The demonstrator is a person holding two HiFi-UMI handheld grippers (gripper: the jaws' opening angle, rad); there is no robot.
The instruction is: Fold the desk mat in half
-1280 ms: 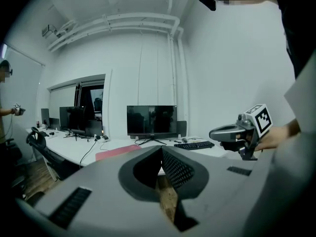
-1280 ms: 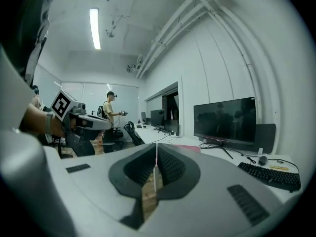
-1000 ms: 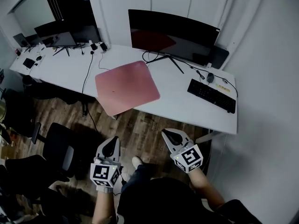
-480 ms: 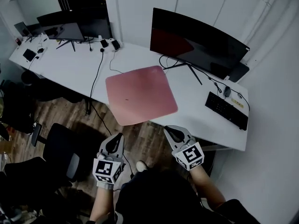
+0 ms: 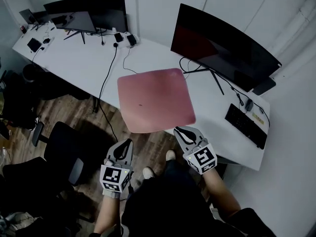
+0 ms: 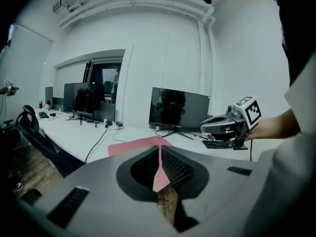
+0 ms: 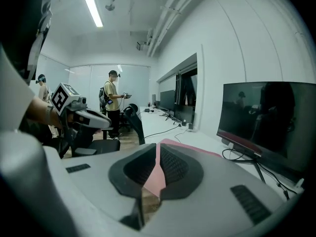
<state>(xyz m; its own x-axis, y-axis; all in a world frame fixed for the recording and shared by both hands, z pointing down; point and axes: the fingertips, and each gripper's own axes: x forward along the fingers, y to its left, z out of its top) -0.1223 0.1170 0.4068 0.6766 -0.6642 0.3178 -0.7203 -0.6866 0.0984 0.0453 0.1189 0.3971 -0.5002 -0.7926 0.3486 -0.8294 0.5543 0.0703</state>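
The pink desk mat (image 5: 155,100) lies flat on the white desk (image 5: 74,63), its near edge hanging over the desk's front. Both grippers hover over the wooden floor in front of the desk, short of the mat. My left gripper (image 5: 127,143) is shut and holds nothing; its tips point at the mat's near left corner. My right gripper (image 5: 178,130) is also shut and empty, just below the mat's near right corner. In the left gripper view the mat (image 6: 136,145) shows beyond the closed left gripper (image 6: 160,149). The right gripper view has the mat (image 7: 192,148) past the closed right gripper (image 7: 158,152).
A large dark monitor (image 5: 222,46) stands behind the mat, with a black keyboard (image 5: 246,125) to its right. A black cable (image 5: 106,78) runs off the desk's front. An office chair (image 5: 64,152) stands on the floor at left. A person (image 7: 114,100) stands far off.
The desk and mat have come closer in the head view. Both grippers, still shut, now sit just below the mat's near edge.
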